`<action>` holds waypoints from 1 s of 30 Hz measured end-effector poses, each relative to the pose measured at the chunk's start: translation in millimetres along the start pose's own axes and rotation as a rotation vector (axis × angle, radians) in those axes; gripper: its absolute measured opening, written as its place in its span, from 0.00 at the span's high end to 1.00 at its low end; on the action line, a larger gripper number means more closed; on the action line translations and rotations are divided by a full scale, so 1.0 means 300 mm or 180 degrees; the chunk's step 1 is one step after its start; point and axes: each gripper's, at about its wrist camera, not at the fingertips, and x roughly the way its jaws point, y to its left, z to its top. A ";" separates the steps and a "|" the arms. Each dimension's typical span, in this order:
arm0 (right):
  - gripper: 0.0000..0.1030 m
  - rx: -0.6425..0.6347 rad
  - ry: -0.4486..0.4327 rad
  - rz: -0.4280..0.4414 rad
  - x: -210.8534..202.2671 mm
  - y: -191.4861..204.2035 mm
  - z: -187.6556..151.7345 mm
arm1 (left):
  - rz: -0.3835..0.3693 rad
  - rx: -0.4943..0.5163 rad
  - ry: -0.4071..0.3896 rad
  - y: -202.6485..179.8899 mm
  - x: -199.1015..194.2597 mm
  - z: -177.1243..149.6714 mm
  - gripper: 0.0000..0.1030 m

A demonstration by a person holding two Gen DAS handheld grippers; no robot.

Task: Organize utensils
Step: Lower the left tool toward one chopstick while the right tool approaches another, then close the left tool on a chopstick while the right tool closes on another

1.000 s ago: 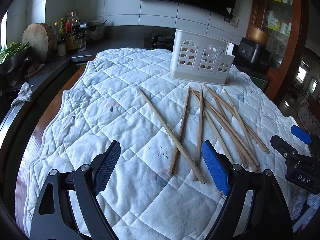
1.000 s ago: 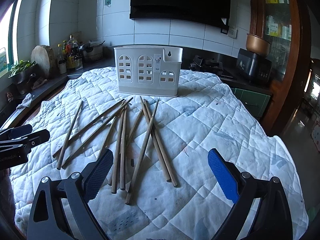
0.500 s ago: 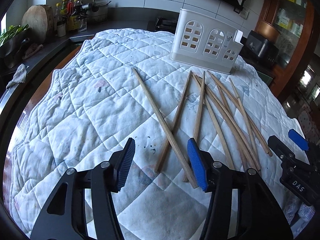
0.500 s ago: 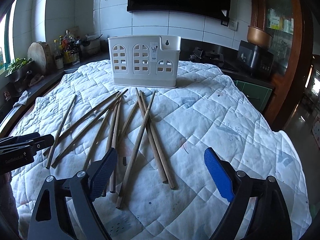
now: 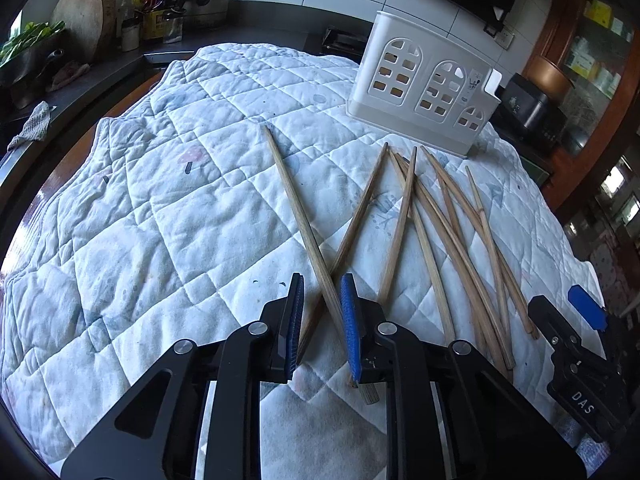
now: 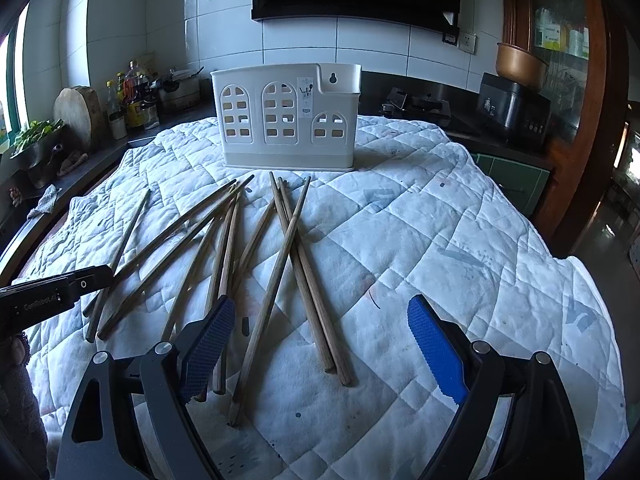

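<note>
Several wooden chopsticks (image 6: 224,248) lie scattered on a white quilted cloth (image 6: 420,248) in front of a white plastic utensil holder (image 6: 286,120). In the left wrist view the holder (image 5: 424,84) stands at the back right. My left gripper (image 5: 320,320) is low over the cloth, its jaws narrowed around the near ends of two crossed chopsticks (image 5: 316,256), with a small gap still showing. My right gripper (image 6: 320,344) is wide open above the near ends of the middle chopsticks, holding nothing. It also shows at the right edge of the left wrist view (image 5: 572,320).
A dark kitchen counter runs along the left with bottles (image 6: 128,100), a round wooden block (image 6: 76,112) and a pot of greens (image 6: 36,140). A wooden cabinet (image 6: 568,60) and a black appliance (image 6: 512,108) stand at the right. The table edge shows at the left.
My left gripper has moved forward and down over the two crossed chopsticks and its jaws have narrowed from wide open. The right gripper has edged forward and stays open.
</note>
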 end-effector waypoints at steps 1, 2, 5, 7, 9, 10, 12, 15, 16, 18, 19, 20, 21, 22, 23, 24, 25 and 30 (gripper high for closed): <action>0.17 0.0002 0.0001 0.0004 0.000 0.000 0.000 | 0.0002 -0.0014 0.0011 0.000 0.005 0.001 0.82; 0.17 0.0002 0.0001 0.0008 -0.001 0.001 0.000 | 0.0001 -0.0025 0.0021 0.001 0.009 0.002 0.82; 0.17 -0.0004 -0.0003 0.0014 -0.002 0.001 0.001 | -0.0059 -0.0083 0.0044 0.009 0.016 0.005 0.87; 0.17 -0.0005 -0.0004 0.0013 -0.003 0.003 0.001 | -0.0067 -0.0073 0.0048 0.013 0.017 0.006 0.89; 0.17 -0.0003 -0.0004 0.0009 -0.003 0.003 0.002 | -0.0082 -0.0080 0.0047 0.019 0.015 0.007 0.90; 0.17 -0.0002 -0.0008 0.0006 -0.004 0.003 0.002 | -0.0090 -0.0087 0.0051 0.025 0.014 0.008 0.91; 0.17 -0.0003 -0.0014 -0.0003 -0.009 0.003 0.003 | -0.0103 -0.0077 0.0053 0.033 0.008 0.009 0.92; 0.17 -0.0012 -0.0025 -0.0013 -0.018 0.006 0.003 | -0.0068 -0.0053 0.0063 0.052 0.005 0.011 0.93; 0.17 -0.0015 -0.0026 -0.0018 -0.020 0.007 0.003 | -0.0052 -0.0056 0.0075 0.060 0.007 0.011 0.93; 0.18 -0.0019 -0.0024 -0.0013 -0.021 0.007 0.003 | -0.0046 -0.0042 0.0081 0.073 0.006 0.012 0.93; 0.18 -0.0023 -0.0022 -0.0014 -0.023 0.009 0.004 | -0.0041 -0.0021 0.0090 0.077 0.006 0.013 0.93; 0.19 -0.0031 -0.0021 -0.0019 -0.023 0.010 0.004 | -0.0044 0.0004 0.0103 0.079 0.007 0.013 0.93; 0.19 -0.0036 -0.0019 -0.0022 -0.024 0.011 0.004 | -0.0048 0.0036 0.0124 0.081 0.011 0.014 0.93; 0.19 -0.0033 -0.0017 -0.0018 -0.024 0.011 0.003 | -0.0044 0.0054 0.0146 0.083 0.015 0.015 0.93; 0.19 -0.0035 -0.0014 -0.0016 -0.024 0.011 0.003 | -0.0056 0.0062 0.0165 0.085 0.019 0.015 0.92; 0.21 -0.0039 -0.0009 -0.0015 -0.024 0.012 0.003 | -0.0064 0.0074 0.0189 0.086 0.024 0.016 0.92; 0.22 -0.0041 0.0001 -0.0013 -0.020 0.015 0.004 | -0.0075 0.0053 0.0205 0.091 0.029 0.016 0.92; 0.28 -0.0013 0.0053 -0.0007 -0.005 0.006 0.007 | -0.0139 0.0001 0.0229 0.101 0.039 0.018 0.91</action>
